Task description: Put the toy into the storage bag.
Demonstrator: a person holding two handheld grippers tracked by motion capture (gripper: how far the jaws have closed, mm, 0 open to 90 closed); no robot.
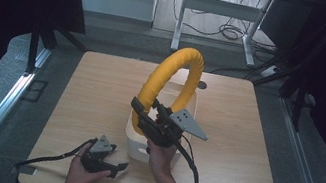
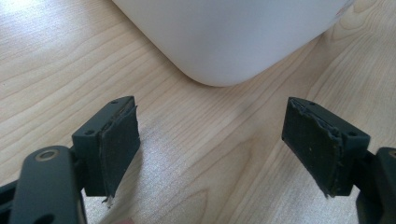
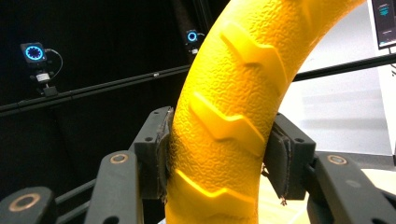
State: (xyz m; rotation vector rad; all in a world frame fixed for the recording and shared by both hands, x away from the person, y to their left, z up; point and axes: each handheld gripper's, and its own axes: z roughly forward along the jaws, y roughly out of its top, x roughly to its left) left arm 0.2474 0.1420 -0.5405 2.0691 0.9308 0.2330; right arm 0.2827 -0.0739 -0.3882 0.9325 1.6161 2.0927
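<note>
Clearly the right gripper (image 3: 217, 154) jaws clench the yellow ring (image 3: 233, 102) between them, above the white bin (image 1: 136, 150)

In the high view, the lower part of the yellow ring (image 1: 169, 77) is hidden behind the right gripper (image 1: 142, 115) at centre frame, and the white bin (image 1: 137, 147) beneath is largely covered by the hand; in the left gripper view, the bin runs off the top edge; in the right gripper view, the ring is cut by the top and bottom edges.
</note>
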